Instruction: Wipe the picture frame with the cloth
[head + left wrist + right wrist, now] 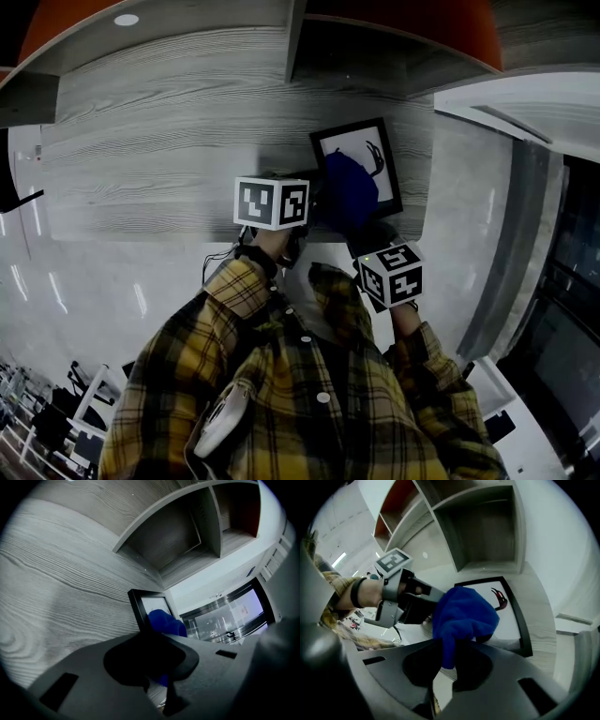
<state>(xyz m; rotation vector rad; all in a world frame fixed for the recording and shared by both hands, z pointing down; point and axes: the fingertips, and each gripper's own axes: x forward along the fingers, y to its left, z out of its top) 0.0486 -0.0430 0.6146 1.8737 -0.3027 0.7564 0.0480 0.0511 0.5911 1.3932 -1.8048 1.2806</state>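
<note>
While its jaws pinch the cloth, one gripper works a picture frame and the other meets it.
Right gripper [447, 644]: jaws clamped on a fold of the blue cloth [464, 613], whose bunched bulk presses on the white face of the picture frame [510, 620], over its near-left part. Its plaid-sleeved forearm [427, 375] reaches forward and down to the frame. Left gripper [152, 641]: at the frame's left edge, jaws drawn in on the black border, so far as the dark view tells. Its marker cube [271, 202] sits just left of the frame. The frame rests on a grey wood-grain top [141, 178]. Open shelf compartments [487, 527] stand beyond the frame's far edge.
</note>
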